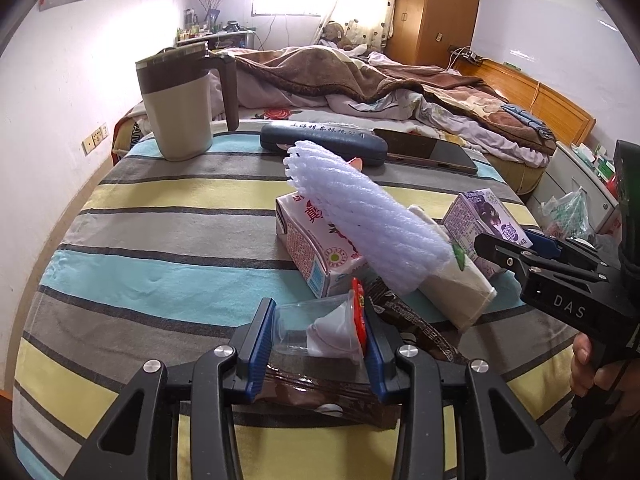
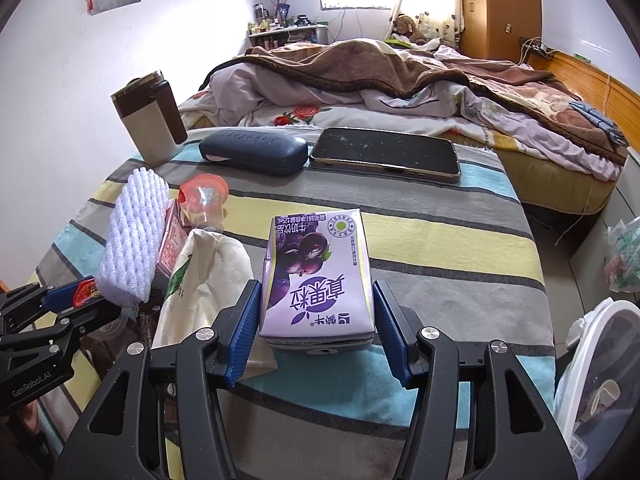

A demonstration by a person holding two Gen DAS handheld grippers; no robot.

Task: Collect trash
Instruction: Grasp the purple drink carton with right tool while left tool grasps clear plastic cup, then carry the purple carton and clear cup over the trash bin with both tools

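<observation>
My left gripper [image 1: 318, 332] is shut on a clear plastic cup [image 1: 320, 326] with a red foil lid, low over a brown wrapper [image 1: 412, 320]. The right gripper [image 2: 316, 308] is shut on a purple milk carton [image 2: 316, 264] that stands on the striped cloth [image 2: 440, 248]; both blue pads press its sides. Between the two lie a white foam net [image 1: 360, 216], a pink carton [image 1: 316, 248] and a cream paper bag [image 2: 208, 276]. A second cup with an orange lid [image 2: 204, 200] stands behind them. In the right wrist view the left gripper [image 2: 52, 300] shows at the left edge.
A beige lidded mug [image 1: 176, 100], a dark glasses case [image 1: 324, 142] and a phone [image 2: 384, 156] line the table's far edge. A bed with rumpled blankets [image 2: 400, 76] lies beyond. A white-rimmed bin [image 2: 592, 360] stands at the right, below the table.
</observation>
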